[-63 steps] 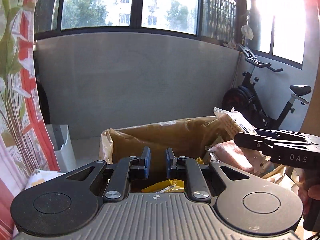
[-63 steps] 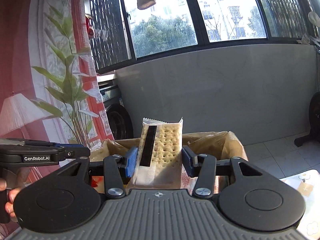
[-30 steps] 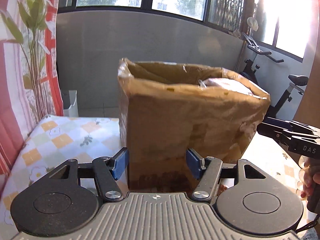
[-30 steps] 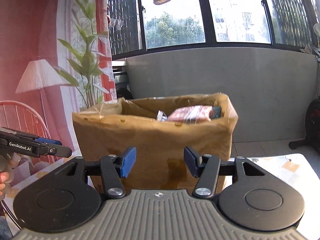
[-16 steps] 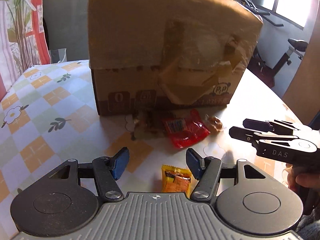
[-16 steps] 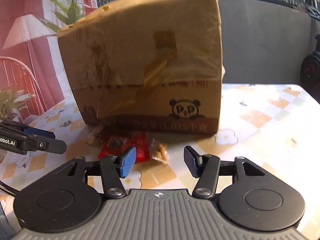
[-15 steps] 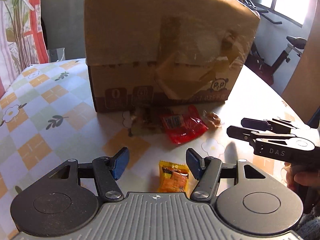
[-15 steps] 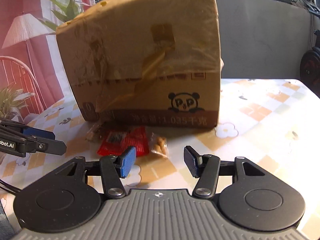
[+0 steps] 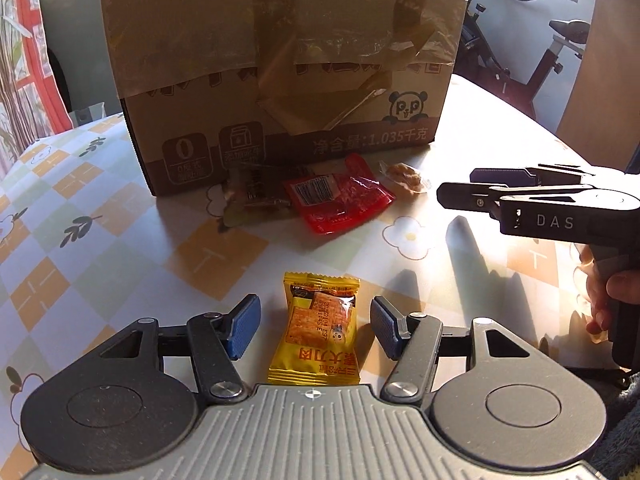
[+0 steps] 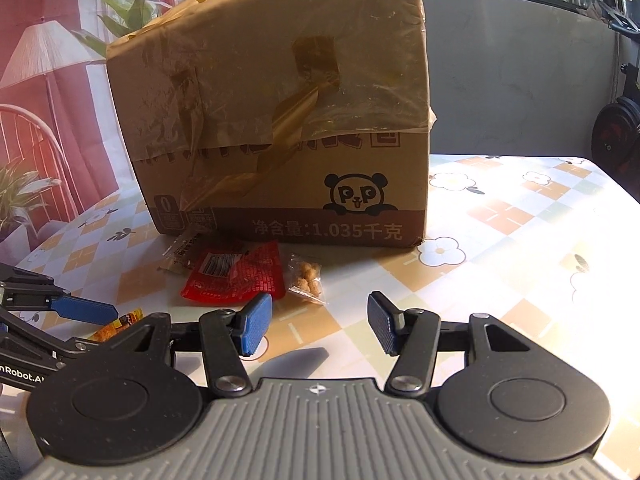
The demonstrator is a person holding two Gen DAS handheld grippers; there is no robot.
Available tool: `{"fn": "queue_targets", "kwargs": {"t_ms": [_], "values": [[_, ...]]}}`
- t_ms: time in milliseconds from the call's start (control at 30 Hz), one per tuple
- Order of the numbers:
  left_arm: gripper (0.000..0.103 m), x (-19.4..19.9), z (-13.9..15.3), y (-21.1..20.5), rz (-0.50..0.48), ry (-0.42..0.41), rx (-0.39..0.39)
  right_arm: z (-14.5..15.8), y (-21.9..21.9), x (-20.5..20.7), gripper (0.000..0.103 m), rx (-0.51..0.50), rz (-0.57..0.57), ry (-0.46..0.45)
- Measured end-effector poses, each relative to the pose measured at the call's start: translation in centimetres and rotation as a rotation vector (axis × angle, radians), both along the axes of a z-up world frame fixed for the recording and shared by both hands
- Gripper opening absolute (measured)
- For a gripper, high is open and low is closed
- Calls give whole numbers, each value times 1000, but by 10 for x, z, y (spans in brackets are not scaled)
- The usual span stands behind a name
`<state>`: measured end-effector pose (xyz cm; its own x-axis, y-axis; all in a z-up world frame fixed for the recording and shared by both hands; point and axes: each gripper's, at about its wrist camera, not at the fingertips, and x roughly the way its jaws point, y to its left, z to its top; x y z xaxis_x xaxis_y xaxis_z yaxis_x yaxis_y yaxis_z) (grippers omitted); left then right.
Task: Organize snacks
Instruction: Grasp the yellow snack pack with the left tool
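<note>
A brown cardboard box (image 9: 280,60) with a panda logo stands on the table; it also shows in the right wrist view (image 10: 280,120). In front of it lie a red snack packet (image 9: 338,200), a clear packet of brown pieces (image 9: 406,176) and a clear wrapper (image 9: 248,196). A yellow snack packet (image 9: 320,332) lies on the table between the open jaws of my left gripper (image 9: 314,330), not gripped. My right gripper (image 10: 316,328) is open and empty, low over the table, a little short of the red packet (image 10: 236,276) and the clear packet (image 10: 306,276).
The table has a flowered checked cloth (image 10: 520,220). An exercise bike (image 9: 532,60) stands behind to the right. A curtain and plant are at the left (image 10: 120,12). The right gripper's side shows in the left wrist view (image 9: 540,204).
Both grippers came down from above the box to the table in front of it. The right gripper let go of the cracker pack. The left gripper moved forward around the yellow packet.
</note>
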<state>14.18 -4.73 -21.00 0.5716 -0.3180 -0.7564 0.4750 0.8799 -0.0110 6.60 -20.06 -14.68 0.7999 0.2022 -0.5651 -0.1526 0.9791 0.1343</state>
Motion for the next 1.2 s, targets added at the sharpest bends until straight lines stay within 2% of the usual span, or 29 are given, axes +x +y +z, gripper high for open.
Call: {"fn": "queue_targets", "kwargs": {"t_ms": [33, 100, 200, 600, 733, 900, 1033, 1200], "values": [[60, 0, 0, 0, -1, -6, 5, 0, 0, 0, 57, -2, 2, 0], [40, -1, 1, 1, -4, -28, 18, 0, 2, 0, 57, -6, 5, 1], [35, 1, 3, 6, 16, -44, 16, -1, 3, 1, 57, -12, 11, 6], [35, 12, 2, 29, 155, -41, -18, -3, 7, 3, 57, -32, 29, 16], [35, 14, 2, 33, 167, -31, -47, -3, 7, 4, 57, -34, 31, 23], [35, 16, 2, 38, 188, -67, -9, -3, 11, 4, 57, -65, 46, 28], [35, 21, 1, 51, 231, -70, -27, -3, 13, 5, 57, -79, 54, 39], [36, 21, -2, 60, 232, -83, -58, -4, 16, 10, 57, -98, 38, 71]]}}
